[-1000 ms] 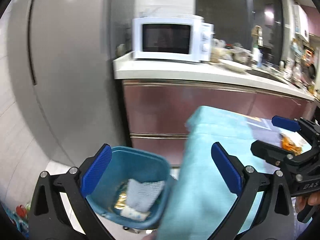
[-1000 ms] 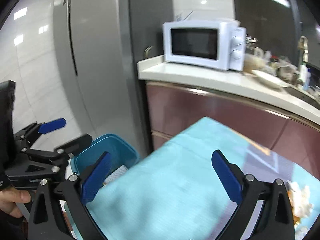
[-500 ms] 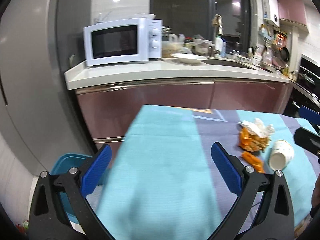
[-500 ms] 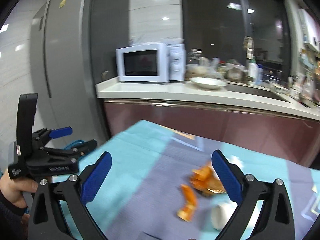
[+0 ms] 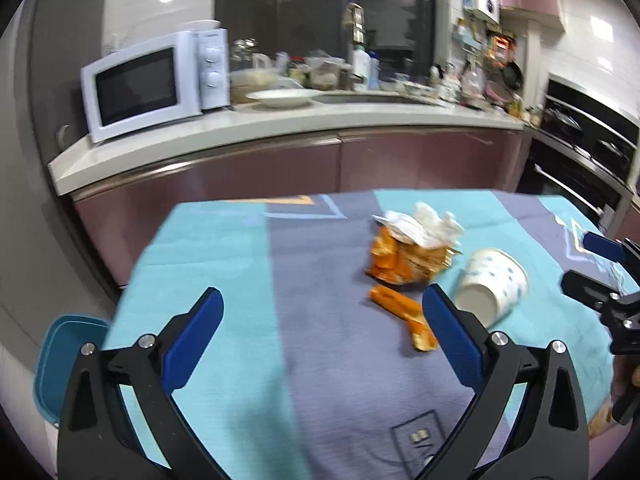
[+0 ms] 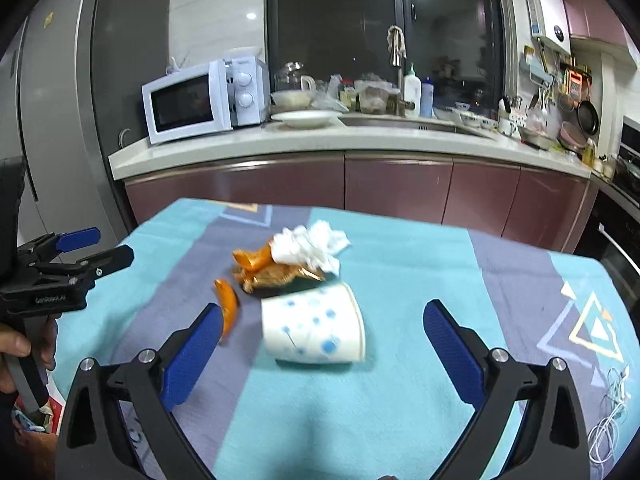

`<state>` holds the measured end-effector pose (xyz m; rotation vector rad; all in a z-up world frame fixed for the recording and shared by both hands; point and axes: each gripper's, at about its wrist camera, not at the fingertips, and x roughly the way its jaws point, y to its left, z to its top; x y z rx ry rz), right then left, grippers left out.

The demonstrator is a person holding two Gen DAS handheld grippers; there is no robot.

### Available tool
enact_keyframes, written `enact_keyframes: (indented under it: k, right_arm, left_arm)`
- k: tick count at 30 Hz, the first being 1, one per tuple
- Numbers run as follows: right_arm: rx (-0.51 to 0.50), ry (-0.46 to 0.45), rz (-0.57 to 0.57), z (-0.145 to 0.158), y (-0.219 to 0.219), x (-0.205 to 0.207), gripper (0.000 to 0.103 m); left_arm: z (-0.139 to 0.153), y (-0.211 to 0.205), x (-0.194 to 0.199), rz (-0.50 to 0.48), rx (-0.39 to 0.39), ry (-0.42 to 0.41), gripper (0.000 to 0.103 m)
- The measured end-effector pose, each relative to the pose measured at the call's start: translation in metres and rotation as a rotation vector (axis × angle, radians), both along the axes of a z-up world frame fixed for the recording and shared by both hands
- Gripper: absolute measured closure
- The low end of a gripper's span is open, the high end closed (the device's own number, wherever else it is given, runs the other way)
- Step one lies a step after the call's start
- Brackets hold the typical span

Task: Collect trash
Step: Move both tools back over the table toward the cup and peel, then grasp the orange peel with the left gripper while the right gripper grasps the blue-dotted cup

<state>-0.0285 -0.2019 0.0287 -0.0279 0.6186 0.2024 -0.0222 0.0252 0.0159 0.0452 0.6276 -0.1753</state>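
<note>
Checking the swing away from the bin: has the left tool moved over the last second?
Yes. The left tool swung right: the blue bin slid to the view's left edge.

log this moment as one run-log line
left tongs: open, empty | right tongs: open, facing paper cup | cup: on its side on table | wrapper, tissue: uncollected

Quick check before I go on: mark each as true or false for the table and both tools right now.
1. The paper cup stands upright. False: it lies on its side.
2. The white tissue sits on top of the orange wrapper. True.
3. The right tool is shut on the cup. False: it is open and holds nothing.
4. The left tool is open. True.
5. The blue bin is on the table. False: it sits below the table's left edge.
</note>
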Motion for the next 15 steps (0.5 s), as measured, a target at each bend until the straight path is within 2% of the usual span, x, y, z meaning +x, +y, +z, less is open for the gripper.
enact_keyframes:
  k: [5, 8, 15]
  right_arm:
    - [-0.016, 0.033, 0.024, -0.017, -0.003, 0.008, 0.007]
    - [-0.002, 0.058, 0.049, -0.024, -0.004, 0.012, 0.007]
    - [0.014, 0.111, 0.086, -0.039, -0.002, 0.026, 0.007]
  left_arm:
    - [-0.022, -0.029, 0.007, -0.051, 0.022, 0.051, 0.005]
    - [-0.033, -0.038, 0.015, -0.062, 0.019, 0.086, 0.005]
    - [-0.052, -0.054, 0.032, -0.097, 0.069, 0.148, 0.005]
